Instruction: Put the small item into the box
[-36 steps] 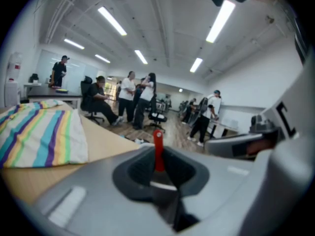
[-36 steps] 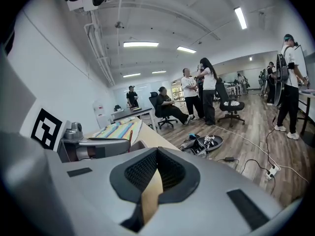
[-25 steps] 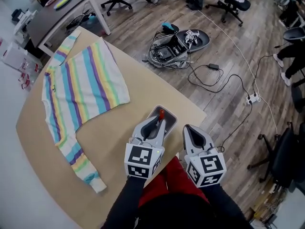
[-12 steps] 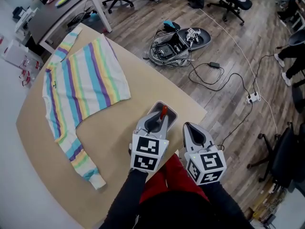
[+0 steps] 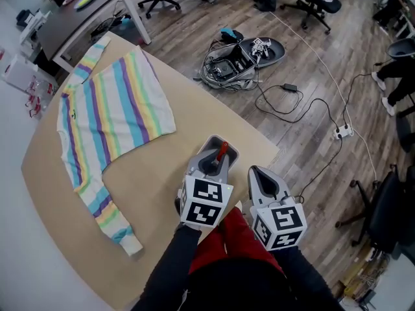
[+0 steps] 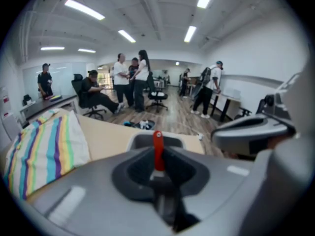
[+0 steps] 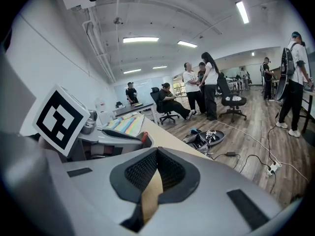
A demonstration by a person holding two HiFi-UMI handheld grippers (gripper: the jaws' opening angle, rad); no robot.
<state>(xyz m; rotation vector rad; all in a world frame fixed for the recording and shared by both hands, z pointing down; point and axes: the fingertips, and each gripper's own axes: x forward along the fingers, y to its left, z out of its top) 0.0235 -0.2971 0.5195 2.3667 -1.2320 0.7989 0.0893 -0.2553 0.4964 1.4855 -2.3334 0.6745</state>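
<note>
Jaws of the left gripper [image 6: 157,167] were pinched on the small red item [image 6: 157,150]. Its long axis ran out along the jaws, and its tip stood over the grey box [image 6: 140,140] directly ahead and below. The right gripper [image 7: 156,156] was pressed together, empty, just beside the box and the farther of the two.

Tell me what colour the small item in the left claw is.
Red. The small item, pinched in the left claw, shows best in the left gripper view.

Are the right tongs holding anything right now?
No, the right tongs are shut with their tips together and nothing between them; only the tan table shows through the gap behind the tips.
</note>
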